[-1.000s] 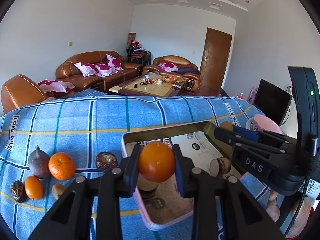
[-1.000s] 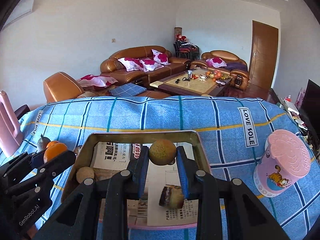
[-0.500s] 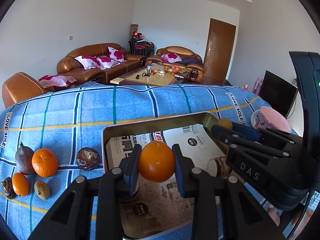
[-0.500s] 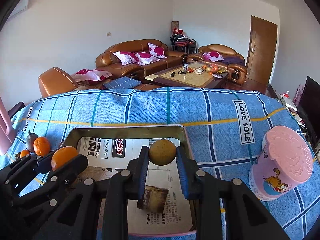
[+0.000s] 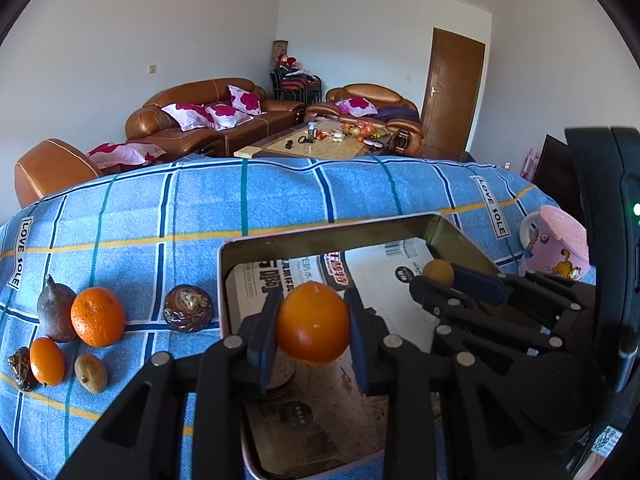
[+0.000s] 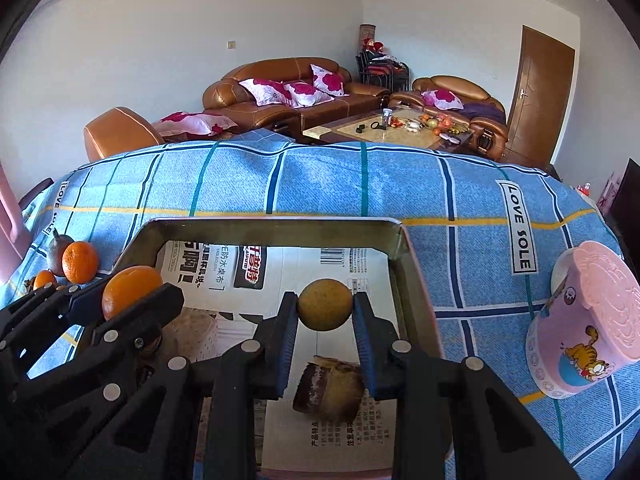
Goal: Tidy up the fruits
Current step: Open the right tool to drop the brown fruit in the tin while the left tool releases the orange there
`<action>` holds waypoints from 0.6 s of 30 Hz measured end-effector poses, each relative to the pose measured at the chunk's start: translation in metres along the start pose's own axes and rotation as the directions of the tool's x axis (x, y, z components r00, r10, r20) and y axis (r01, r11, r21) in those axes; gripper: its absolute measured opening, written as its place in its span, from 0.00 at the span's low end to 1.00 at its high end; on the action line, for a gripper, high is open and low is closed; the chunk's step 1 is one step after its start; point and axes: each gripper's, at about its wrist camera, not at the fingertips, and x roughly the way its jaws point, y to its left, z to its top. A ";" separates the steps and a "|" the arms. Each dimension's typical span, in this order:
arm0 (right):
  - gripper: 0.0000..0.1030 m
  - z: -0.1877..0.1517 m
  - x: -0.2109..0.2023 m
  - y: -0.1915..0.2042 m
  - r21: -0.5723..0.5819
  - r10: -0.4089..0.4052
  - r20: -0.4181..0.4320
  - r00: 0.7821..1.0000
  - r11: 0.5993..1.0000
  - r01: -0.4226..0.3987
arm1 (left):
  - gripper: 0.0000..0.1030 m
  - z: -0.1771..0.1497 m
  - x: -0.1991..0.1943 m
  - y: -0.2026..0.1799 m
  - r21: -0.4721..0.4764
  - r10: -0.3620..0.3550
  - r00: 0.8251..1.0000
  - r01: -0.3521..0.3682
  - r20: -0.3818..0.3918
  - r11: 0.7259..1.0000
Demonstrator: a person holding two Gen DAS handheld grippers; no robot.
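Far left of left gripper (image 5: 313, 328), on blue checked cloth (image 5: 280, 196): dark pear-shaped fruit (image 5: 54, 312), big orange (image 5: 97, 317), small orange (image 5: 47, 361), brown kiwi-like fruit (image 5: 91, 373), dark wrinkled fruit (image 5: 188, 308) just beside tray wall. Left gripper pinches orange fruit (image 5: 313, 323) above paper-lined metal tray (image 5: 320, 236). To its right, right gripper (image 6: 325, 312) pinches yellow-brown round fruit (image 6: 325, 307) over same tray; brown chunk (image 6: 329, 388) lies on paper below it. Right of right gripper, beyond tray wall: pink cartoon cup (image 6: 580, 320) on cloth.

A pink lidded cup (image 6: 582, 320) stands on the blue checked cloth (image 6: 320, 184), brown sofa (image 6: 288, 88) beyond.
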 end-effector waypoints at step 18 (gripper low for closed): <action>0.41 -0.003 0.002 0.009 -0.020 0.016 -0.029 0.999 1.000 -0.017 | 0.47 -0.001 -0.020 0.007 -0.014 0.108 0.991 -0.107 0.079 0.994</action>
